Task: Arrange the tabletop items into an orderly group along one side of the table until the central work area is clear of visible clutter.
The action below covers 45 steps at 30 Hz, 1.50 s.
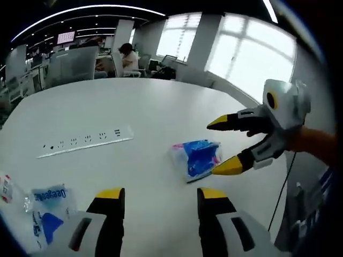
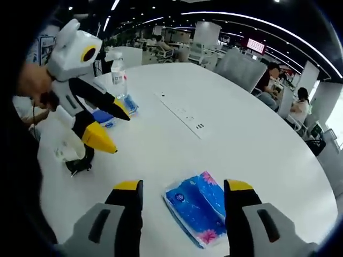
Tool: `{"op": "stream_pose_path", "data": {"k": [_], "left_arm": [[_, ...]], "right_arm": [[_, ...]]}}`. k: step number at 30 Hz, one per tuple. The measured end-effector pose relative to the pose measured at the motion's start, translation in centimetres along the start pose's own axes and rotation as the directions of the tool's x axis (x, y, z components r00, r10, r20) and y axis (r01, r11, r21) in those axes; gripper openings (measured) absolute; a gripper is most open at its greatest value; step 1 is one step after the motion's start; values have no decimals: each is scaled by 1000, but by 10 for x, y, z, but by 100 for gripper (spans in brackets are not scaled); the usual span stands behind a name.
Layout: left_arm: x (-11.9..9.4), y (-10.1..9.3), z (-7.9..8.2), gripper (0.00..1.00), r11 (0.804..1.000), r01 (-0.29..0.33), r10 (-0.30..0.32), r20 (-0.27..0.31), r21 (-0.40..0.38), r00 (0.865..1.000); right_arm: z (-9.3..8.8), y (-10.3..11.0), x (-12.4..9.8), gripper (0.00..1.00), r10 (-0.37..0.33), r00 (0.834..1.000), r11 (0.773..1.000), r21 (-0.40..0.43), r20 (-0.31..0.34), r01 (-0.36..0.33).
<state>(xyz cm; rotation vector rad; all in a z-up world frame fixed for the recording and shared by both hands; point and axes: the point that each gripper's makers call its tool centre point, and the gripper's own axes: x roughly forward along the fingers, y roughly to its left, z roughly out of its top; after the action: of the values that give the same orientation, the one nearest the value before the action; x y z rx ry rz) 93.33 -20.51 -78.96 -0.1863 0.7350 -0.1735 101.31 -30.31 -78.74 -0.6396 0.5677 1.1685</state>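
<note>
While a tissue pack (image 2: pixel 197 209) lies ahead, a bottle (image 2: pixel 118 76) stands beyond.

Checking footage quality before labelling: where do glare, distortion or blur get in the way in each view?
Left gripper view: the windows are blown out white, the table edge bows with fisheye curvature, and the tissue pack looks slightly soft. Right gripper view: lighting is even, the tissue pack print is sharp, ceiling light strips curve, and the left gripper is a little blurred.
</note>
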Motion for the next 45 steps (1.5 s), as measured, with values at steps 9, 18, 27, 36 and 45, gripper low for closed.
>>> {"op": "stream_pose_path", "data": {"k": [9,18,27,36,45], "left_arm": [[-42,24,-10,55,997,-14,13,9,70,1000],[-72,54,-12,59,982,15,-13,-12,187,1000],[-93,71,-17,60,932,117,-97,-74,344,992],[-103,90,-27,57,872,205,-142,-171,444,975],[-100,111,-28,53,822,258,-144,-253,508,957]], "right_arm": [[29,35,7,61,17,997,997,74,69,-22],[52,95,5,65,21,993,983,177,116,-41],[67,143,2,67,5,990,953,298,142,-48],[75,180,-1,65,-48,987,903,428,153,-22],[79,216,-6,59,-75,986,827,561,147,-21]]}}
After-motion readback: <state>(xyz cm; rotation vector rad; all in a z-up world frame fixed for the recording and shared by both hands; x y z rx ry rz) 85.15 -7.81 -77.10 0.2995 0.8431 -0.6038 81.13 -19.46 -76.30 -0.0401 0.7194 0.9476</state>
